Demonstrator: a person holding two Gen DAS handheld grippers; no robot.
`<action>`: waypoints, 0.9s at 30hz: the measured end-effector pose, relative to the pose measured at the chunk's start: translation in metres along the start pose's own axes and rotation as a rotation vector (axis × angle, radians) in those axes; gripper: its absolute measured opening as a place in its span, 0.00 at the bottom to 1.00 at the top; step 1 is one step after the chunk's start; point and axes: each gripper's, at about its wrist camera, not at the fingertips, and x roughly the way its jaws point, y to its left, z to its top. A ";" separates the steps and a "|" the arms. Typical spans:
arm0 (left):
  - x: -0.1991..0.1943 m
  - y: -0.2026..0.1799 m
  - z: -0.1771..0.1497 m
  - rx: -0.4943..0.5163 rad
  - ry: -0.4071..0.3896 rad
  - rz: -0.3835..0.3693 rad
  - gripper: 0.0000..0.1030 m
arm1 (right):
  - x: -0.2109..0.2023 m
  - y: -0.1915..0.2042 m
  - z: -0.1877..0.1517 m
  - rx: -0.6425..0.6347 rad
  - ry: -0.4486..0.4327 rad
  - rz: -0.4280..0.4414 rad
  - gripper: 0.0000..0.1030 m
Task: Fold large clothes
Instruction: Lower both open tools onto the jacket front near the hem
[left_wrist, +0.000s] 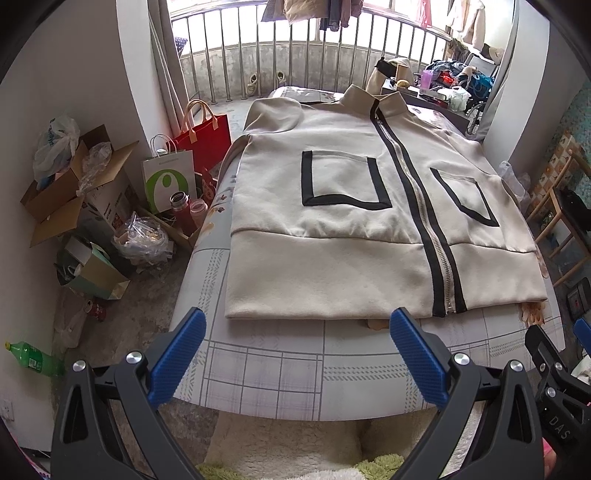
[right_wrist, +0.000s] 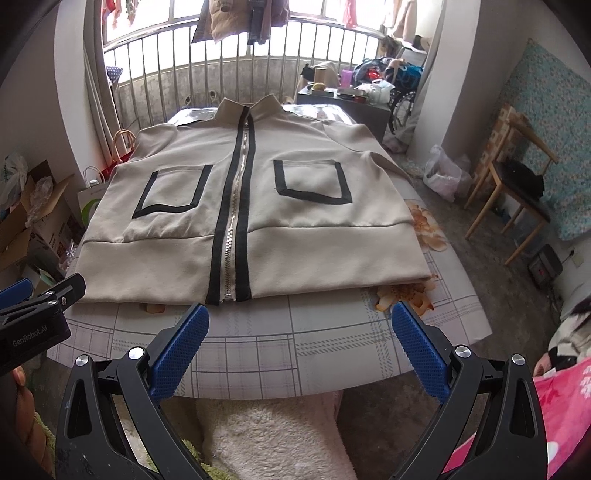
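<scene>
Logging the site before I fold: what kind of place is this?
Likely a lived-in home room beside a barred balcony: clothes hang above the metal railing, shopping bags and an open cardboard box crowd the floor, and a wooden chair stands by the wall.

A cream fabric jacket (right_wrist: 295, 236) carries black zip bands and black pocket outlines. The worktop cloth (right_wrist: 295, 354) is pale grey plaid with orange flowers. Both tools' pads (left_wrist: 177, 354) are blue.

A: Floor, L side: red tote bag (left_wrist: 207, 134), white paper bag w/ green logo (left_wrist: 169, 181), open cardboard box (left_wrist: 70, 188), green bottle (left_wrist: 33, 360).
B: R side: wooden chair (right_wrist: 517, 184), white plastic bag (right_wrist: 443, 173). Back: window bars (right_wrist: 240, 62), clothes hanging (right_wrist: 243, 18).
</scene>
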 end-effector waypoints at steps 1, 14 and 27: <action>0.002 -0.001 0.002 0.002 0.002 0.001 0.95 | 0.001 -0.002 0.001 0.004 0.002 -0.003 0.92; 0.105 -0.023 0.051 0.130 0.048 0.061 0.95 | 0.085 -0.017 0.043 -0.001 0.056 0.096 0.92; 0.136 -0.019 0.058 0.150 0.035 0.004 0.96 | 0.167 -0.003 0.058 -0.055 0.118 0.194 0.92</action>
